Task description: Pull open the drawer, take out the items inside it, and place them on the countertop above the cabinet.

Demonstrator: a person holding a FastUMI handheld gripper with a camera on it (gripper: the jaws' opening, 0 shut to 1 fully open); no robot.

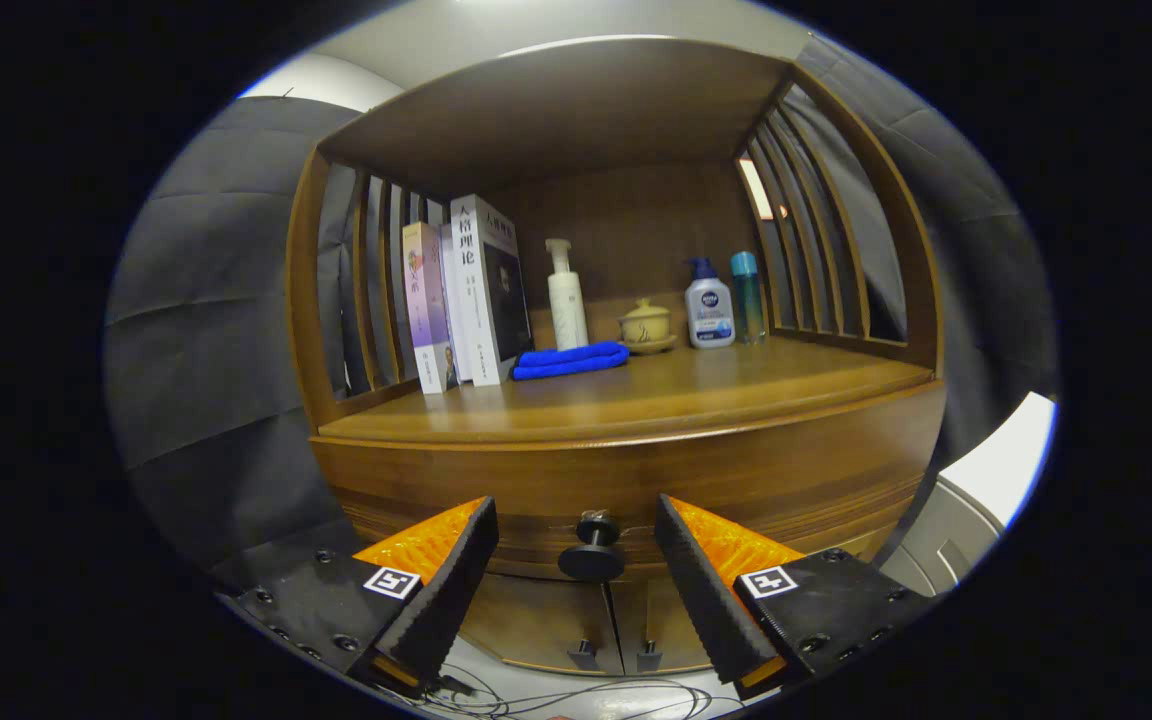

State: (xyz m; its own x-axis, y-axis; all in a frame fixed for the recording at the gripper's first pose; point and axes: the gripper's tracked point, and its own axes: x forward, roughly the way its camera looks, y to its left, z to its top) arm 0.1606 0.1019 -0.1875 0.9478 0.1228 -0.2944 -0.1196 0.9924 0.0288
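Tongs (576,520) spread wide, fingers apart w/ nothing pinched. Drawer knob (591,552) sits between the two fingers, not touched by either; it's dark, round, on the front of the drawer (626,490), which looks closed, flush w/ the cabinet front. Below the drawer, two cabinet doors (576,625) w/ small handles side by side. Drawer contents hidden.

Tabletop (716,385) above the drawer is brown wood, framed by slatted sides and a top panel. On it, beyond the fingers: upright books (466,295) at the left, a folded blue cloth (571,360) just beside them, a white pump bottle (566,300) behind the cloth, a small lidded cup on a saucer (646,325), then a blue-capped pump bottle (709,305) and a teal bottle (746,295) near the right slats. Cables (576,695) on the floor below the cabinet.
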